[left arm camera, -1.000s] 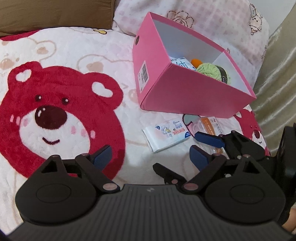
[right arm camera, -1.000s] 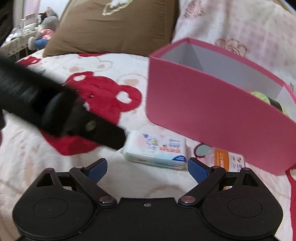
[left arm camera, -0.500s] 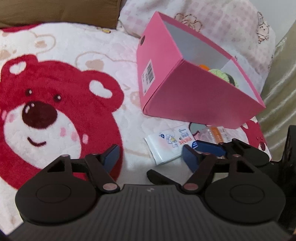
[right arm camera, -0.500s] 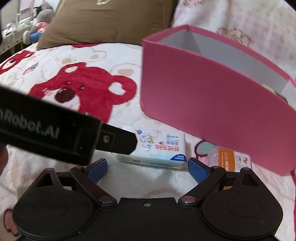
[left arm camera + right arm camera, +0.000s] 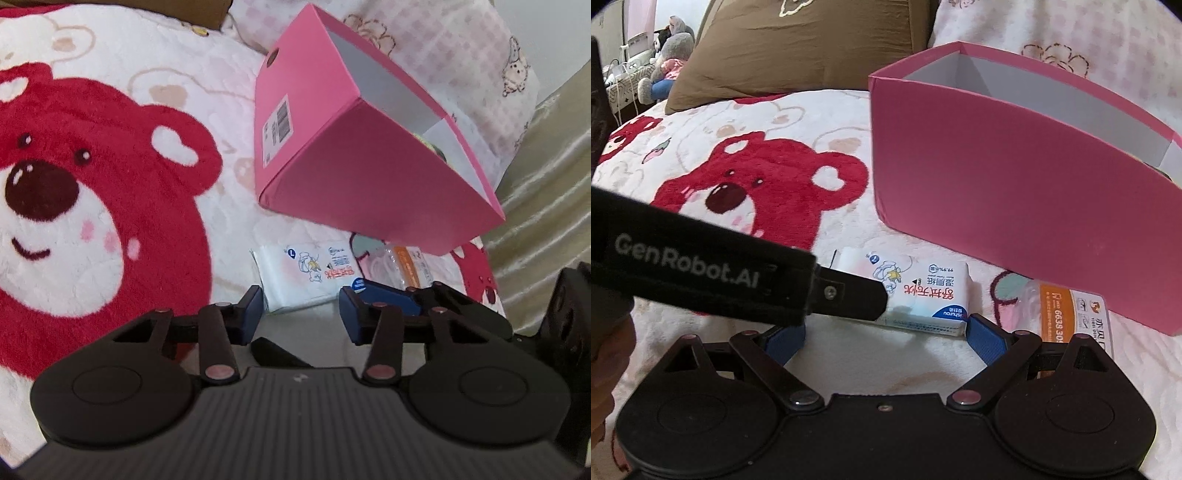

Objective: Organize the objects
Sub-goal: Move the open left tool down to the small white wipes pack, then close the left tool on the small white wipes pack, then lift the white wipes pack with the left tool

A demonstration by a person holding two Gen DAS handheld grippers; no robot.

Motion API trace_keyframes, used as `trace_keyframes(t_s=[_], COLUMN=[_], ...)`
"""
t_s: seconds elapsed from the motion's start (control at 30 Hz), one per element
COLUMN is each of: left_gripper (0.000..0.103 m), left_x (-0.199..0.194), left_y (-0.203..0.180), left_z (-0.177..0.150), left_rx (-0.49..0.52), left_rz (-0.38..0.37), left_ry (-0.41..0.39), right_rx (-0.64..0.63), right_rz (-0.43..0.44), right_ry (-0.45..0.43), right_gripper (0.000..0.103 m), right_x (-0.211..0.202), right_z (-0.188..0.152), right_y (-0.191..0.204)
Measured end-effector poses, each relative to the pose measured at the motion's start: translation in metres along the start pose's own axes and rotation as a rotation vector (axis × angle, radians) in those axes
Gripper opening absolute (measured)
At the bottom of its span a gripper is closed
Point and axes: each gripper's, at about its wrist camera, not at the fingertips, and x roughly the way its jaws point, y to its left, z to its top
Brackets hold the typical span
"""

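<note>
A white wet wipes pack (image 5: 306,273) lies flat on the bear blanket just in front of the pink box (image 5: 369,177). My left gripper (image 5: 301,299) is low over it. Its jaws are closing on the pack's near edge, and the blue pads (image 5: 255,308) touch its two near corners. In the right wrist view the left gripper's black finger (image 5: 849,295) covers the left end of the pack (image 5: 923,291). My right gripper (image 5: 886,339) stands open just short of the pack's near side, with nothing pressed between its fingers. One of its blue pads (image 5: 388,297) shows beside the left gripper.
A clear packet with an orange label (image 5: 1067,314) lies to the right of the pack, against the box wall (image 5: 1015,206). Green yarn (image 5: 430,142) peeks out of the box. A brown pillow (image 5: 798,48) and a pink patterned pillow (image 5: 443,48) sit behind. Shiny beige fabric (image 5: 546,184) borders the right.
The left gripper sank toward the pack and its jaws narrowed from wide apart to the pack's near edge. In the right view its finger slid right onto the pack. The right gripper stayed open.
</note>
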Motion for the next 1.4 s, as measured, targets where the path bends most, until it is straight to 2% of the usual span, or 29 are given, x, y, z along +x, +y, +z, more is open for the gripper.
trace_keyframes(t_s=[0.27, 0.37, 0.57, 0.63, 0.77, 0.83, 0.9, 1.0, 1.2, 1.4], left_gripper=[0.038, 0.035, 0.034, 0.036, 0.034, 0.027, 0.024, 0.024, 0.025, 0.024], left_x=[-0.002, 0.000, -0.001, 0.000, 0.002, 0.002, 0.003, 0.004, 0.005, 0.002], left_y=[-0.003, -0.008, -0.002, -0.002, 0.007, 0.009, 0.010, 0.011, 0.016, 0.008], left_z=[-0.002, -0.003, 0.001, 0.003, 0.004, 0.004, 0.004, 0.004, 0.004, 0.003], left_rx=[-0.035, -0.003, -0.023, 0.005, -0.028, -0.043, -0.065, -0.055, -0.098, -0.066], left_rz=[0.007, 0.041, 0.060, 0.073, 0.042, 0.030, 0.018, 0.021, 0.004, 0.014], left_ry=[0.081, 0.097, 0.080, 0.061, 0.055, 0.059, 0.069, 0.067, 0.074, 0.068], right_rx=[-0.007, 0.011, 0.059, 0.071, 0.086, 0.082, 0.066, 0.062, 0.054, 0.050], right_rz=[0.001, 0.022, 0.040, 0.031, 0.047, 0.037, 0.019, 0.008, -0.041, -0.014], right_ry=[0.010, 0.022, 0.031, 0.029, 0.054, 0.046, 0.039, 0.038, 0.029, 0.014], right_gripper=[0.097, 0.097, 0.096, 0.096, 0.094, 0.092, 0.091, 0.091, 0.095, 0.086], right_x=[-0.014, -0.020, -0.016, -0.011, -0.002, -0.003, -0.004, -0.004, -0.002, -0.010], right_z=[-0.005, -0.009, -0.009, -0.005, 0.002, -0.001, -0.005, -0.006, -0.009, -0.010], right_y=[0.007, 0.006, -0.007, -0.010, -0.012, -0.010, -0.007, -0.005, -0.001, -0.002])
